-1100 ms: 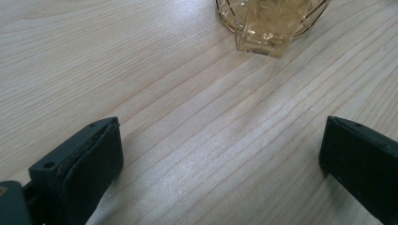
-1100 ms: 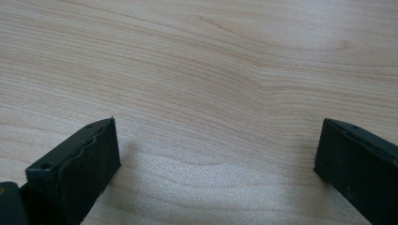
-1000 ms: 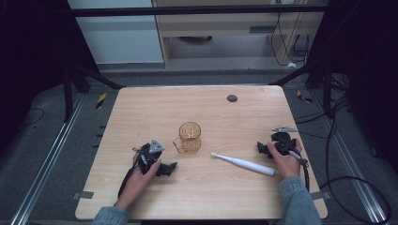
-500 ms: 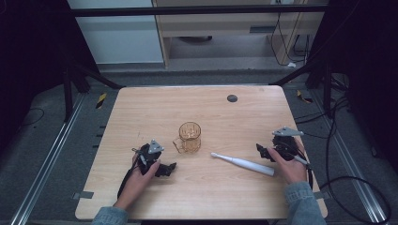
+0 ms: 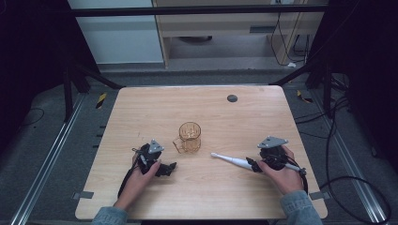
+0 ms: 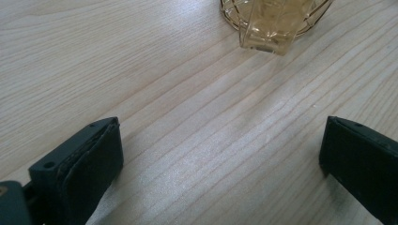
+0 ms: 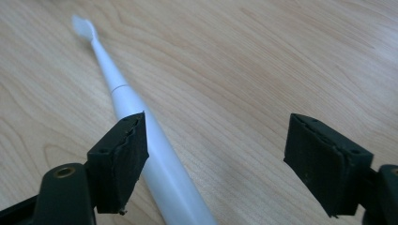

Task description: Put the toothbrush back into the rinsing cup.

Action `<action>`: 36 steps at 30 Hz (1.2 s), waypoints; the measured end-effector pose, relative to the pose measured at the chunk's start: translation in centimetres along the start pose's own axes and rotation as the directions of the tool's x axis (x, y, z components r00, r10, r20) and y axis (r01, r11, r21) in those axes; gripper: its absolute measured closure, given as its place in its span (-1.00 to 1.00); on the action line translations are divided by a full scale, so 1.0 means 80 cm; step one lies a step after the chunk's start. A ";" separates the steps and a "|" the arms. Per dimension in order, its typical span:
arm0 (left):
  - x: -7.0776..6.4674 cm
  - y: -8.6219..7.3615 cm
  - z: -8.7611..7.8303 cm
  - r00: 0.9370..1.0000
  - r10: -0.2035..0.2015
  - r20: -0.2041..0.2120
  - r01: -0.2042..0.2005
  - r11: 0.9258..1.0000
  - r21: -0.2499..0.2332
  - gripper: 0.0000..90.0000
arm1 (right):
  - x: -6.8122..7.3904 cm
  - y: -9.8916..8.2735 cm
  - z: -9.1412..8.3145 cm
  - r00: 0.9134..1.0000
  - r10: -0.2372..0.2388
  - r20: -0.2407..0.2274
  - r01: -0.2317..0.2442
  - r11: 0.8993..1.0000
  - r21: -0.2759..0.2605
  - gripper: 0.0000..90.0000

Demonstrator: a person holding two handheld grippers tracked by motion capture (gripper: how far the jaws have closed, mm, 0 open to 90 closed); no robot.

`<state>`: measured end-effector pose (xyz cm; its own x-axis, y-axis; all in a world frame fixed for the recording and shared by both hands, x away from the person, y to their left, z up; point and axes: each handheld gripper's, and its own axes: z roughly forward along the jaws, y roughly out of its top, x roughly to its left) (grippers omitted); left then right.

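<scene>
The right gripper had slid left to the toothbrush, jaws narrowing yet gripping nothing, while the left gripper waited wide beside the cup.

Toothbrush: white, lies on the wooden table, head far.
Right gripper: fingers apart, just been closing; left finger overlaps the handle.

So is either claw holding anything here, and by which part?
Nothing is held. The right claw, its jaws just closing, straddles the toothbrush handle without pinching it; the left claw stands open over bare table.
</scene>
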<state>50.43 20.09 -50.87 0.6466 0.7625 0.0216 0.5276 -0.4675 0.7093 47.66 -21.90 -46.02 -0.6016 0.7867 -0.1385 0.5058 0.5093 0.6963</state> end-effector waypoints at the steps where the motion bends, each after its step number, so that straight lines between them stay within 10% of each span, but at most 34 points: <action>1: 0.000 0.000 0.000 1.000 -0.001 -0.001 0.001 1.000 0.000 -1.00 | 0.002 0.003 0.000 1.000 -0.016 -0.009 0.016 1.000 0.013 -0.49; 13: 0.001 0.001 0.001 1.000 -0.005 -0.001 0.005 1.000 -0.001 -1.00 | 0.008 0.042 0.009 0.979 -0.172 -0.112 0.189 0.968 0.167 -0.45; 26: 0.001 0.001 0.001 1.000 0.001 0.005 -0.001 1.000 0.001 -1.00 | 0.012 0.069 0.024 0.952 -0.241 -0.189 0.285 0.922 0.263 -0.12; 36: 0.002 0.001 0.002 1.000 0.001 0.005 -0.001 1.000 0.000 -1.00 | 0.017 0.076 0.034 0.942 -0.248 -0.226 0.307 0.909 0.281 -0.09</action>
<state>50.64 20.08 -50.88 0.6504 0.7594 0.0188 0.5268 -0.4688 0.7091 51.57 -16.76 -43.90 -0.8319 0.5360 -0.1435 0.4491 0.8024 0.3930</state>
